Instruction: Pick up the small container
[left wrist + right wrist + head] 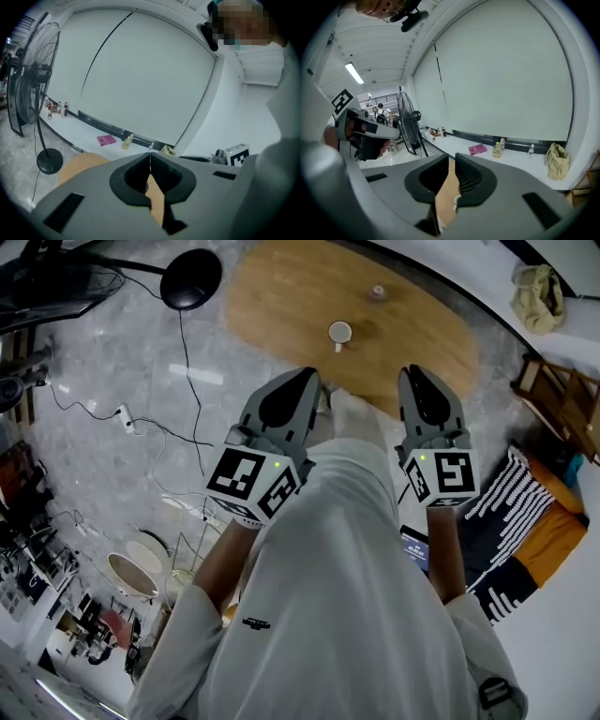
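The person is holding a grey two-jaw left gripper and a matching grey right gripper out in front of a white shirt, both pointing toward 12 o'clock over the near edge of an oval light wooden table. In the left gripper view its fingers are meeting at the tips, with nothing sitting between them. In the right gripper view the fingers are standing only a narrow slit apart, gripping nothing, and the wood is showing through the gap.

The small white round container is sitting upright on the table, well apart from both grippers: at about 1 o'clock from the left gripper and 11 o'clock from the right one. A smaller brownish round object is resting on the wood at 1 o'clock from the container.

On the grey marbled floor, the round black base of a standing fan is sitting at 9 o'clock from the table's far end. A cream cloth bag is lying at 2 o'clock, and a black-and-white striped cushion at 4 o'clock.
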